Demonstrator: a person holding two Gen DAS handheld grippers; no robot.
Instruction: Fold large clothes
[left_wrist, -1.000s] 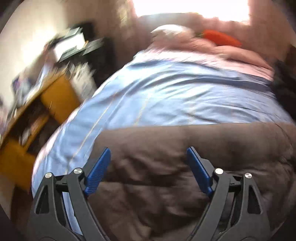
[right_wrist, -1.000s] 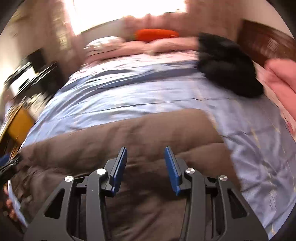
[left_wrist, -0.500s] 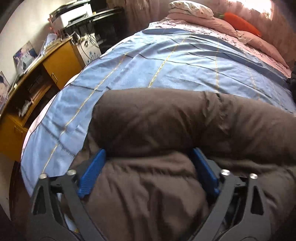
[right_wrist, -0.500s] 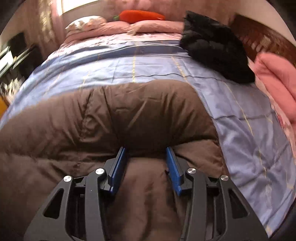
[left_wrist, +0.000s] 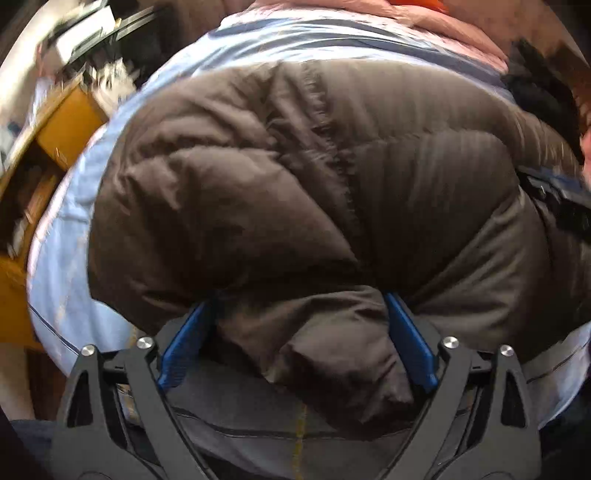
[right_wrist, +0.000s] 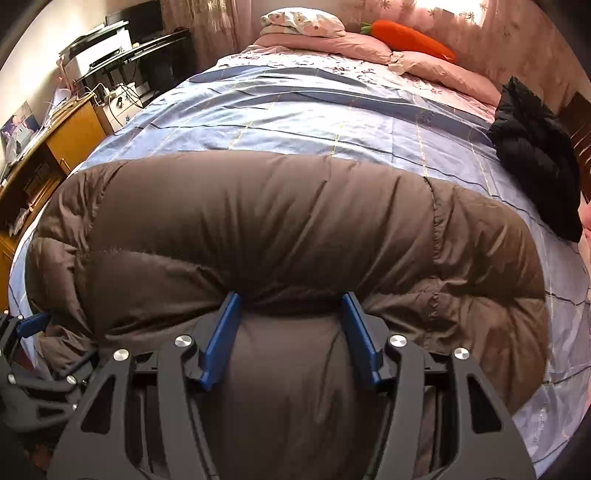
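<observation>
A brown puffy down coat (right_wrist: 280, 229) lies folded across the near part of a bed with a blue checked cover (right_wrist: 314, 110). It fills the left wrist view (left_wrist: 314, 177) too. My right gripper (right_wrist: 290, 306) has its blue pads spread wide, with a thick roll of the coat bulging between them. My left gripper (left_wrist: 299, 306) is also spread wide around a bunched fold of the coat. The left gripper shows at the left edge of the right wrist view (right_wrist: 33, 325), at the coat's left end.
A black garment (right_wrist: 535, 162) lies at the bed's right side. Pink pillows (right_wrist: 351, 40) and an orange carrot plush (right_wrist: 410, 35) are at the far end. A yellow wooden desk (right_wrist: 70, 129) with clutter stands left of the bed.
Both grippers have pushed forward under the coat's near edge and lifted it, so the fold has rolled further onto the bed. The left view has tilted and is blurred by motion.
</observation>
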